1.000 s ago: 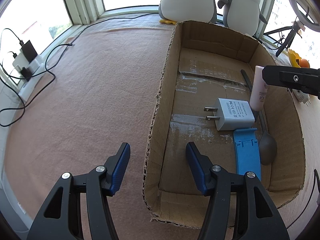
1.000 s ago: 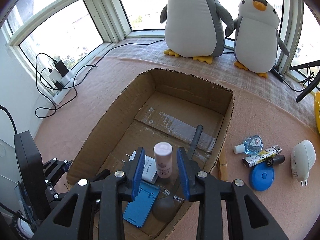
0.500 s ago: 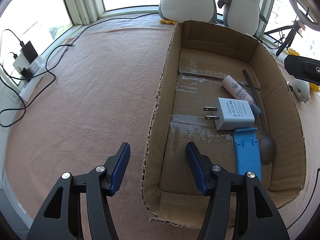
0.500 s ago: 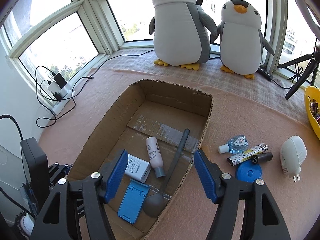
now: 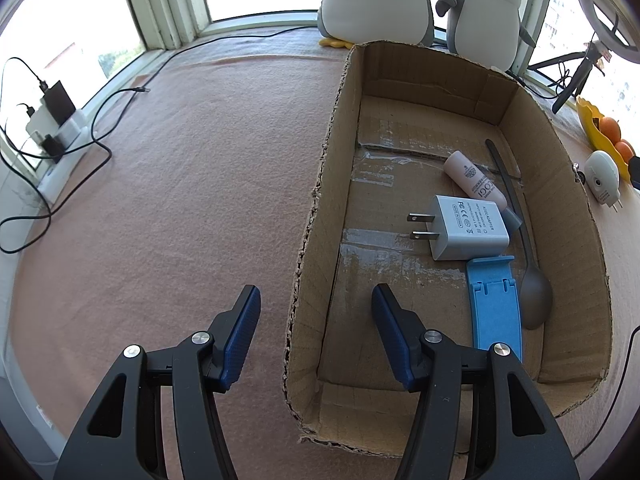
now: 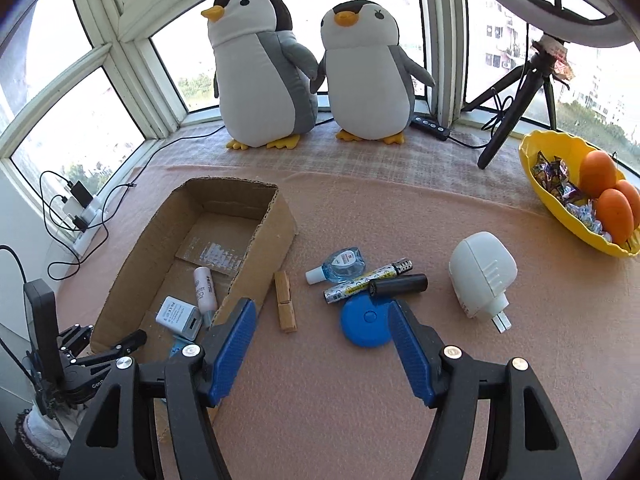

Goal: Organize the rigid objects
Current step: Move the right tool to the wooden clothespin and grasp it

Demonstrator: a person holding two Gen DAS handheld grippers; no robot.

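Cardboard box (image 5: 452, 208) fills the right half of the left wrist view, open-topped, with a pink tube (image 5: 476, 184) lying flat near its right wall, touching a white charger (image 5: 466, 228), a blue stand (image 5: 496, 300) and a grey spoon (image 5: 520, 236). Left gripper (image 5: 316, 328) hangs with fingers spread wide astride the box's left wall, holding nothing. From the right wrist view, the box (image 6: 276, 236) sits at the surface's left side; beside its right wall lie a wooden clothespin (image 6: 285, 302), a blue bottle (image 6: 340, 266), a patterned lighter (image 6: 366, 280), a black cylinder (image 6: 398, 285), a blue disc (image 6: 366, 326) and a white plug-in device (image 6: 482, 276). Right gripper (image 6: 322, 352) hovers wide open and empty above the disc.
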